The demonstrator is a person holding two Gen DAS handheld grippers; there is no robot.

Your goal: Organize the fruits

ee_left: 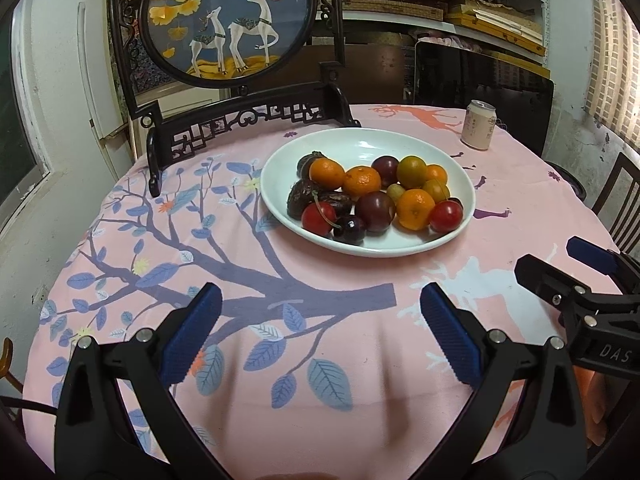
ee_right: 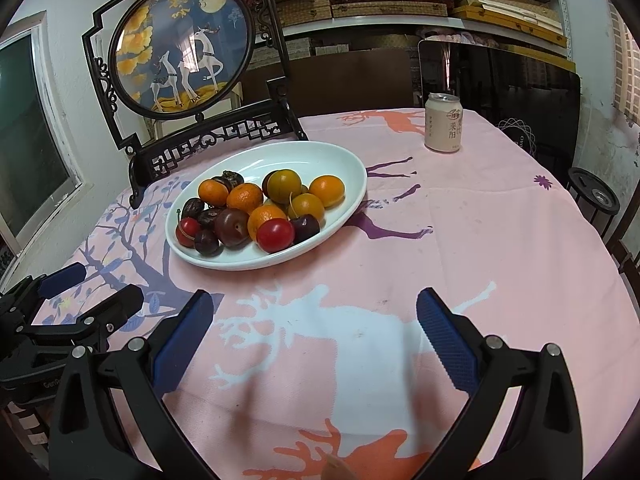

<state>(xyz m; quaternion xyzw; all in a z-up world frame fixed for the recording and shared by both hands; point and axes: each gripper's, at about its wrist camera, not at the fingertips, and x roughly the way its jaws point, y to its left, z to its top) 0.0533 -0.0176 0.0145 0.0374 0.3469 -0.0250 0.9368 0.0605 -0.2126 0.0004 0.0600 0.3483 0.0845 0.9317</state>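
Holding both tongs low over the pink tablecloth (ee_left: 520,184) right now, and neither has anything in it. My left tongs (ee_left: 320,320) are spread wide, blue pads well apart, just cloth between them. Same story with my right tongs (ee_right: 314,324): spread, nothing pinched.

All the fruit I can see sits in the white plate (ee_left: 360,148), which is straight ahead of the left tongs and ahead and a bit to the left of the right ones. It's one mixed heap: mandarins (ee_left: 362,181), dark plums (ee_left: 375,211), red cherries (ee_left: 319,217), a couple of wrinkly dark ones (ee_left: 302,197) on the left-hand side, and a greenish-yellow one (ee_left: 412,171) toward the back. Nothing loose on the cloth near either pair of tongs, as far as I can tell.

So how far along? Honestly it fits two readings. If organizing means getting everything gathered into the plate, it already lies that way. If it means sorting by kind, the heap is still mixed, oranges touching plums touching cherries. Can't settle it from here.

Off ahead to the right of both tongs there's a drink can (ee_right: 443,122), and a framed deer screen (ee_right: 182,46) stands behind the plate.
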